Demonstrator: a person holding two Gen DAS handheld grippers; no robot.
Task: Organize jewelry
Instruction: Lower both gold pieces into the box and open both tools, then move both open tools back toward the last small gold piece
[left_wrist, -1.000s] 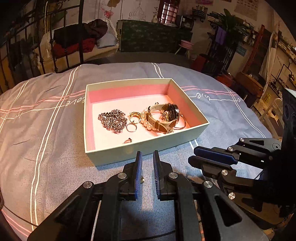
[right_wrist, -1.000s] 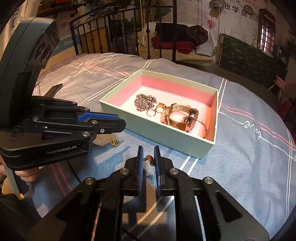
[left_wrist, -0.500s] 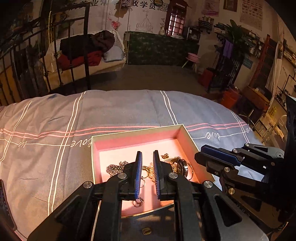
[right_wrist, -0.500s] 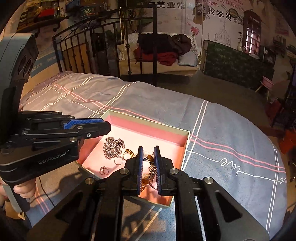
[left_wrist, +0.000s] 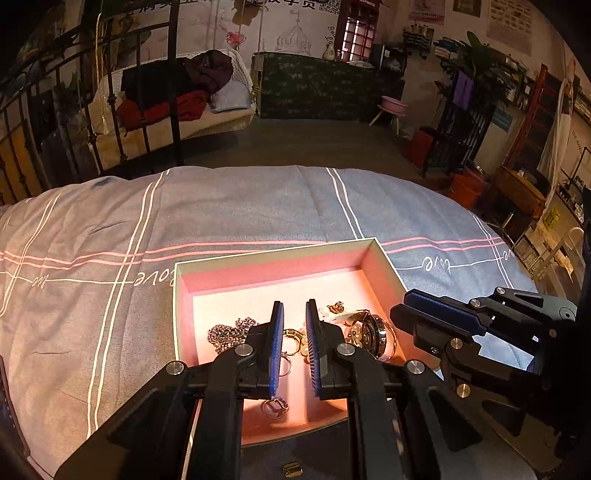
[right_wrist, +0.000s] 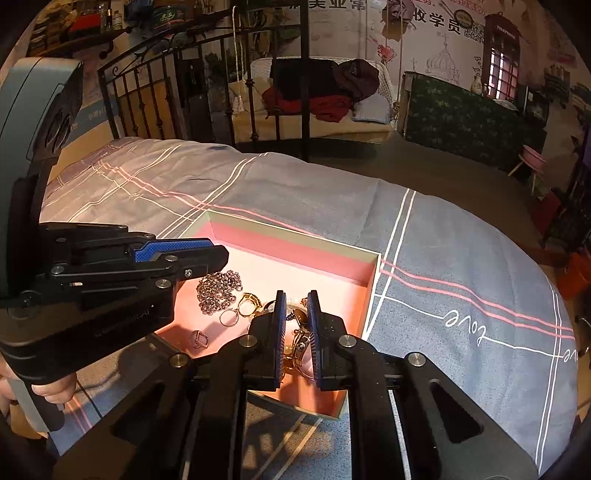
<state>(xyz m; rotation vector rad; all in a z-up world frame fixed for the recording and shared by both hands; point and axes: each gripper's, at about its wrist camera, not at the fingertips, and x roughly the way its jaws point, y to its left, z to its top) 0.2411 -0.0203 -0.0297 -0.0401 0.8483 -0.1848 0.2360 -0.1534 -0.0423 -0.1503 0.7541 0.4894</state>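
The jewelry box (left_wrist: 273, 254) is an open tray with a pale rim and a pink lining. It lies on the grey striped bedspread (left_wrist: 240, 206), at 6 o'clock in both wrist views.

Contents, as the right wrist view shows them:
- The silver chain heap (right_wrist: 218, 288) lies toward the 9 o'clock side of the box floor.
- The gold ring (right_wrist: 249, 301) and the plain silver ring (right_wrist: 227, 317) lie just beside the heap, at its 4 o'clock.
- The square-faced ring (right_wrist: 198, 339) lies apart from them, near the front wall.
- The watch (left_wrist: 371, 334) lies at the 3 o'clock side among gold bangles, partly hidden.

The right gripper (right_wrist: 294, 295) hangs over the box. Its jaws are nearly closed, and the small amber-stoned piece (right_wrist: 295, 314) appears to be pinched at the tips.

The left gripper (left_wrist: 294, 306) also hangs over the box, at 9 o'clock of the right one. Its jaws are almost closed, with only a slit between the blue pads and nothing in it.

The loose gold clasp (left_wrist: 291, 469) lies on the bedspread outside the front wall, at 6 o'clock.

A hand (right_wrist: 51, 391) grips the left gripper's handle.
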